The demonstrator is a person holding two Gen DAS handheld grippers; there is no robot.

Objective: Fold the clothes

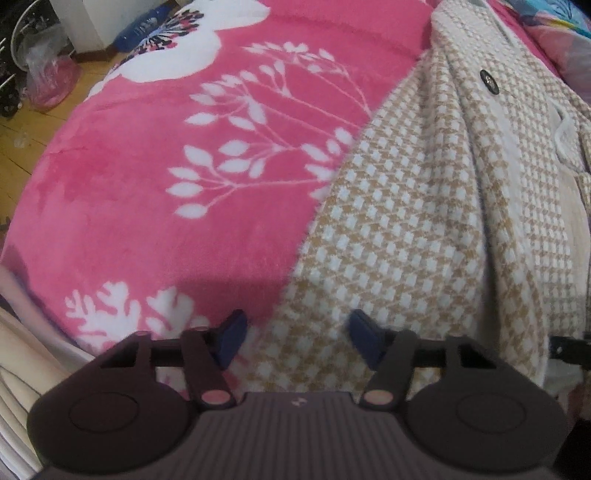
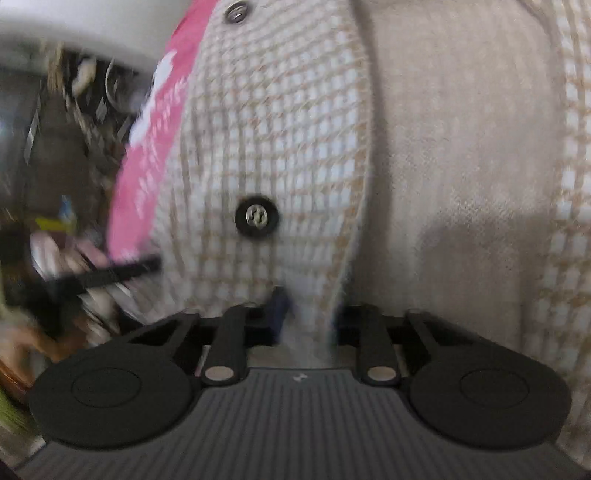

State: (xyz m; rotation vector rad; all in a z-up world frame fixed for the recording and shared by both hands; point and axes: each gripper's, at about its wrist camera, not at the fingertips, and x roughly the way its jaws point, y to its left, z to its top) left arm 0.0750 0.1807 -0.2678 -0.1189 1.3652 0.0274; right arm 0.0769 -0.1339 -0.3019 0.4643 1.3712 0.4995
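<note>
A beige-and-white houndstooth coat point(image 1: 417, 221) with dark buttons lies on a pink floral blanket point(image 1: 166, 177). My left gripper point(image 1: 295, 341) is open, its blue-padded fingers straddling the coat's left edge just above the fabric, holding nothing. In the blurred right wrist view my right gripper point(image 2: 308, 314) is shut on the coat's front edge point(image 2: 317, 295), which runs up between the fingers. A dark button point(image 2: 256, 216) sits just ahead, and the plain beige lining point(image 2: 461, 166) shows to the right.
The bed's left edge drops to a wooden floor point(image 1: 33, 122) with plastic bags and a fan. A colourful quilt point(image 1: 554, 22) lies at the far right. A black strap point(image 2: 103, 275) and clutter show left of the right gripper.
</note>
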